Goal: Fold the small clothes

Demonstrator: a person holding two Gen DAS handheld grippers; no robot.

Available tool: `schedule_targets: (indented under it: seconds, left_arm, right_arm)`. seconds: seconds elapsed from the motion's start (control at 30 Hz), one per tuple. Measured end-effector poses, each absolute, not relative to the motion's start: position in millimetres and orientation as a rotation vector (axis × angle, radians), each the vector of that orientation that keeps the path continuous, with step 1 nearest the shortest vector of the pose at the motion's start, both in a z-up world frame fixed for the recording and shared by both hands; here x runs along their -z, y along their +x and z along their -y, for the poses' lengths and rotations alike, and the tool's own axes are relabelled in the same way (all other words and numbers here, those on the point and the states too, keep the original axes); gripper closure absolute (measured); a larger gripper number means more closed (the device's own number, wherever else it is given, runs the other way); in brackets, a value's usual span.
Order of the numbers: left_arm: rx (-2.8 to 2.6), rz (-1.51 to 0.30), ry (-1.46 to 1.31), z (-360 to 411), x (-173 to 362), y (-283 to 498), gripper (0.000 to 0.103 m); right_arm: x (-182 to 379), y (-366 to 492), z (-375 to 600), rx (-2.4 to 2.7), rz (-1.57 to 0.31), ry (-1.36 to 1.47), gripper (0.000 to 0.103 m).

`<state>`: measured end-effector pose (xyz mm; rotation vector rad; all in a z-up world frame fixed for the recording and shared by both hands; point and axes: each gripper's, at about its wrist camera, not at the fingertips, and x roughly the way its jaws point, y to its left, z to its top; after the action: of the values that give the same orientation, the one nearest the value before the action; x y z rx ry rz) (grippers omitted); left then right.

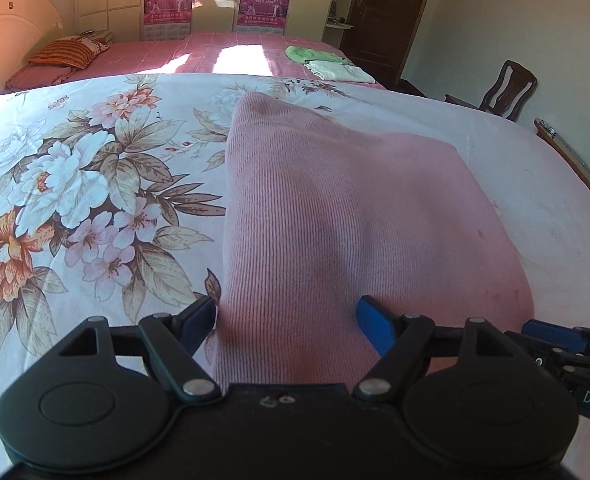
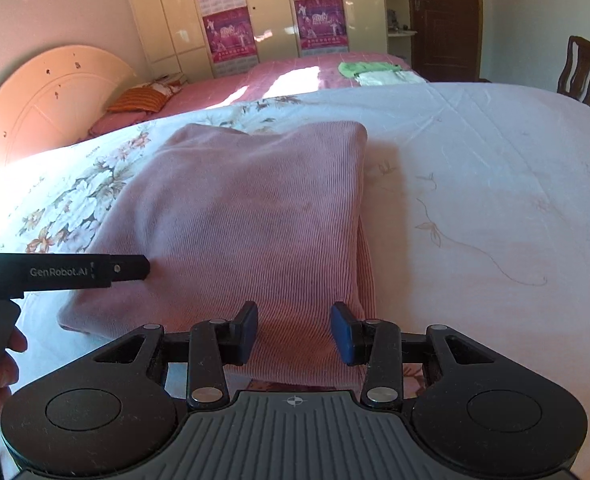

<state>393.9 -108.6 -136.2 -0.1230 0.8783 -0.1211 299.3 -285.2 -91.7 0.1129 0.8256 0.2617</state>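
pink knit garment [image 1: 335, 208] betw both grippers' jaws, on floral bedspread [image 1: 75, 184]

Near bed [image 1: 495, 208]: white cover, large floral print on left half, faint line-drawn flowers on right half. Pink ribbed knit garment [image 1: 335, 208] lies on it, folded to rough rectangle, left edge over floral print, right part on plain area. Sun glare on cover at far left. Second bed [image 1: 215, 50] behind: pink checked sheet, sunlit patch in middle. On it: orange striped pillow [image 1: 61, 54] near headboard, folded green cloth [image 1: 315, 55] and folded white cloth [image 1: 341, 71] touching at opposite end.
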Motion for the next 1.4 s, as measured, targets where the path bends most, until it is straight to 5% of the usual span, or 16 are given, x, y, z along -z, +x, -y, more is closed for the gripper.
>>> schedule_targets:
  seconds: [0.73, 0.77, 0.83, 0.87, 1.4]
  left_arm:
    - [0.233, -0.868, -0.152, 78.6, 119.6, 399.8, 0.025]
    - [0.233, -0.868, -0.168, 74.9, 117.4, 402.7, 0.025]
    - [0.232, -0.876, -0.196, 70.7, 115.4, 408.9, 0.025]
    - [0.232, -0.879, -0.208, 69.1, 114.8, 412.9, 0.025]
    - [0.254, -0.934, -0.301, 67.9, 133.4, 459.5, 0.022]
  right_arm:
    - [73.1, 279.9, 284.2, -0.103, -0.812, 0.206, 0.061]
    - [70.4, 280.6, 285.2, -0.099, -0.803, 0.211, 0.059]
    - [65.2, 286.4, 287.3, -0.087, -0.781, 0.215, 0.029]
    - [63.0, 290.0, 288.3, -0.086, -0.769, 0.211, 0.025]
    - [98.5, 410.9, 323.9, -0.277, -0.891, 0.399, 0.025]
